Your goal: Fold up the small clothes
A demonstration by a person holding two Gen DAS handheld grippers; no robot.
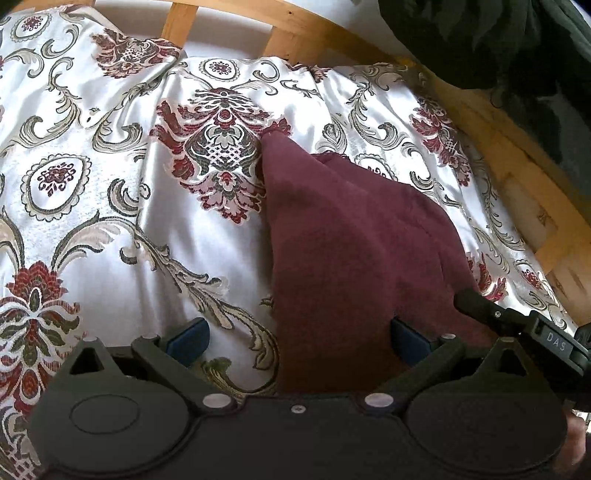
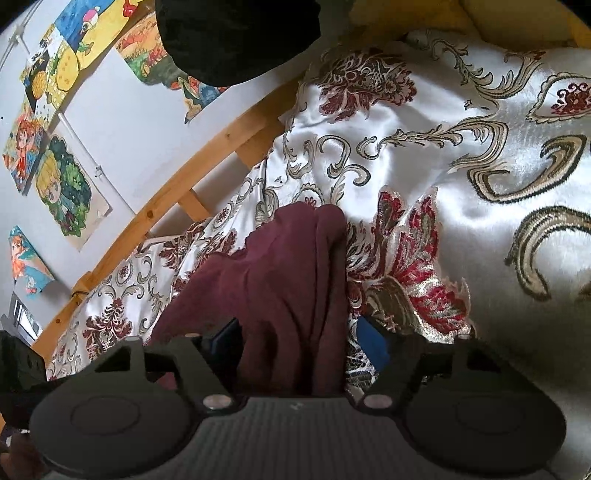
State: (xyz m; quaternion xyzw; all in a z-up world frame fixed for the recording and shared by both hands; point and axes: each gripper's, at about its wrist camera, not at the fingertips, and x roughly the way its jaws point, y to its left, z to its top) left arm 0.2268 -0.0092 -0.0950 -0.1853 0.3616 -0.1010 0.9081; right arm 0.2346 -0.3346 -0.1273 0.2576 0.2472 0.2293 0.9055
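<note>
A maroon garment (image 1: pixel 351 229) lies crumpled on a white satin bedspread (image 1: pixel 110 184) with red and grey floral embroidery. My left gripper (image 1: pixel 298 339) stands open wide. The garment's near edge lies between its blue pads (image 1: pixel 188 338), close to the right one, and the pads do not press it. In the right wrist view the same garment (image 2: pixel 288 266) is bunched in folds between the pads (image 2: pixel 373 339) of my right gripper (image 2: pixel 299 336). The left pad sits against the cloth, while a sliver of bedspread (image 2: pixel 480 110) shows beside the right pad, so this gripper is open around it.
A wooden bed rail (image 1: pixel 295 33) (image 2: pixel 166 184) runs along the far side of the bed. Behind it is a white wall with several colourful drawings (image 2: pixel 62 192). A dark fabric mass (image 1: pixel 498 37) (image 2: pixel 236 33) hangs at the top. A black part of the right-hand tool (image 1: pixel 517 325) pokes in.
</note>
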